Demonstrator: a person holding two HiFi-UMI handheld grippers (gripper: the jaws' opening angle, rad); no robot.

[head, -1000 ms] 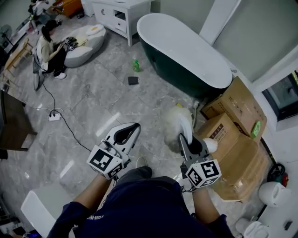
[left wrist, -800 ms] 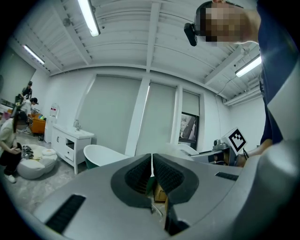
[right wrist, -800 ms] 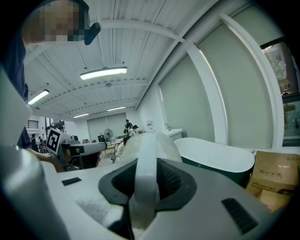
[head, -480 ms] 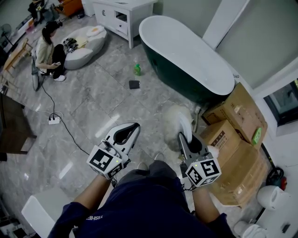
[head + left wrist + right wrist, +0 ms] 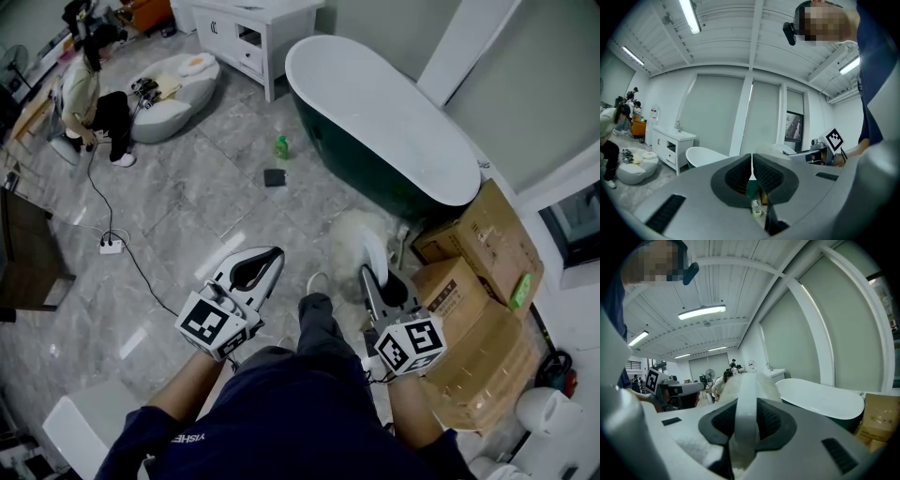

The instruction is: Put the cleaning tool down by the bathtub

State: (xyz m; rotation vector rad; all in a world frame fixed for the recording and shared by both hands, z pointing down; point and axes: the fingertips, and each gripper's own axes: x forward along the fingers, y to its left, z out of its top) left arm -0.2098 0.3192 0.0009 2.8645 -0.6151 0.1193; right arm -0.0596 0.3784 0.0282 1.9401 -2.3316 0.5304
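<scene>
R tool (image 5: 371, 277) is clenched on the flat white handle of the duster (image 5: 352, 240). In the right gripper view the handle (image 5: 746, 401) runs straight up btwn the dark pads (image 5: 768, 420), which press it from both sides. The fluffy white head sits just ahead of the tips, held off the floor (image 5: 187, 206), so not yet set down.

L tool (image 5: 269, 257) is closed on nothing. In the left gripper view its ribbed pads (image 5: 769, 174) meet at the tips, w/ only a hairline seam btwn them. It's level w/ the R tool and well to its left. The person's grey-trousered leg (image 5: 317, 317) and a light shoe show btwn the two.

The bathtub (image 5: 323, 58) (white inside, dark green outside) lies ahead of the R tool and a bit to its right. Its near end is close beyond the duster head but apart from it. Cardboard boxes (image 5: 473, 286) are stacked just right of the R tool.

Ahead of the L tool, well off, are a green bottle (image 5: 281, 147) and a small dark square item (image 5: 274, 177) on the floor. Farther on stands a white cabinet (image 5: 246, 36).

Far ahead-left of the L tool a person (image 5: 86, 94) sits by a white cushion (image 5: 173, 89). A cable leads to a power strip (image 5: 112, 247).
</scene>
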